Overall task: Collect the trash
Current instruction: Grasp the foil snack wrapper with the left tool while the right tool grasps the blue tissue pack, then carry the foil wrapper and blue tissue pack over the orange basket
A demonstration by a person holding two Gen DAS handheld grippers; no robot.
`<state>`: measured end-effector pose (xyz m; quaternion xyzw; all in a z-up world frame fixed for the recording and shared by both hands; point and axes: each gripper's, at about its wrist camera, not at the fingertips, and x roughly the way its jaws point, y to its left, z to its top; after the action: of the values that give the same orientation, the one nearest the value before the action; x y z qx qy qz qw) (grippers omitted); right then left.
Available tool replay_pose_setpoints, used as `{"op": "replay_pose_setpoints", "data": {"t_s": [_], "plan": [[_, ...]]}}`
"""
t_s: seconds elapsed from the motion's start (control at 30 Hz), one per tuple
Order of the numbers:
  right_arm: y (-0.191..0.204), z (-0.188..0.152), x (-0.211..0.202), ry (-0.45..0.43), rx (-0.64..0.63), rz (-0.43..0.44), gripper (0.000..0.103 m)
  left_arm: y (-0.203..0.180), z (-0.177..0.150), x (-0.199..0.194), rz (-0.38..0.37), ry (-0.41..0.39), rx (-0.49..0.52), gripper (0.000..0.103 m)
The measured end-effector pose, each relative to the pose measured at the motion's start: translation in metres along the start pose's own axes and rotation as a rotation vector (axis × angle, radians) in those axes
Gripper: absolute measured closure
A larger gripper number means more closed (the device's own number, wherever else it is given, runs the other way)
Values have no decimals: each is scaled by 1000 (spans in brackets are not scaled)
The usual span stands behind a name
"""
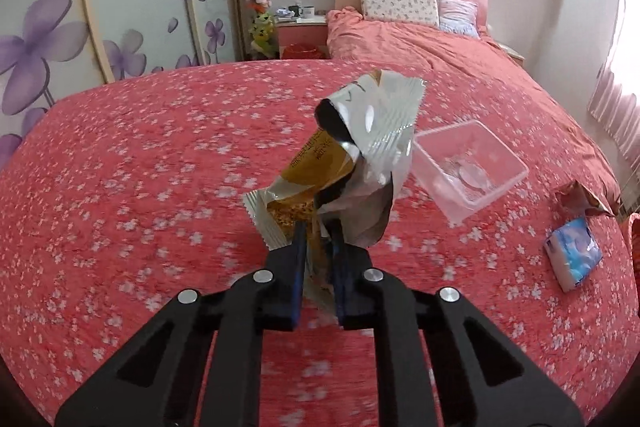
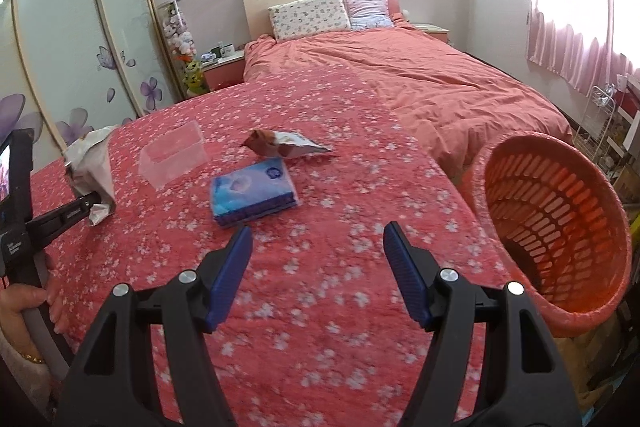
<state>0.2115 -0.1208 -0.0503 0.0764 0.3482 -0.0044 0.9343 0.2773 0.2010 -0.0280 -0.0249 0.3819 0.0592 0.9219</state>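
Observation:
My left gripper point(image 1: 319, 227) is shut on a crumpled silver and gold snack wrapper point(image 1: 352, 155) and holds it above the red flowered bedspread point(image 1: 140, 167). It also shows at the left of the right wrist view point(image 2: 94, 205), with the wrapper point(image 2: 94, 163). My right gripper point(image 2: 318, 233) is open and empty above the bedspread point(image 2: 320, 307). Ahead of it lie a blue tissue pack point(image 2: 254, 195) and a brown and white snack bag point(image 2: 280, 143). An orange slatted basket point(image 2: 560, 227) stands at the bed's right edge, tilted toward me.
A clear plastic box point(image 1: 472, 167) lies on the bedspread, also in the right wrist view point(image 2: 174, 157). The tissue pack point(image 1: 574, 253) and brown bag point(image 1: 580, 201) lie at the right. Pillows point(image 2: 308, 15), nightstand point(image 2: 224, 69) and wardrobe point(image 2: 80, 39) are beyond.

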Motion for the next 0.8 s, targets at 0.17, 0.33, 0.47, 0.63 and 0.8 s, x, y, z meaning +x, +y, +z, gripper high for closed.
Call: {"op": "replay_pose_setpoints", "data": {"t_s": [0.17, 0.33, 0.47, 0.63, 0.8], "plan": [[22, 11, 28, 44, 5, 47, 36, 17, 4, -14, -18, -17, -27, 92], [44, 20, 60, 98, -41, -4, 20, 29, 6, -24, -53, -24, -37, 92], [56, 23, 81, 135, -91, -64, 15, 32, 5, -28, -77, -21, -40, 92], [58, 19, 100, 198, -115, -80, 23, 35, 2, -29, -97, -15, -45, 92], [54, 15, 90, 175, -114, -63, 29, 32, 1, -33, -108, -13, -42, 92]]}}
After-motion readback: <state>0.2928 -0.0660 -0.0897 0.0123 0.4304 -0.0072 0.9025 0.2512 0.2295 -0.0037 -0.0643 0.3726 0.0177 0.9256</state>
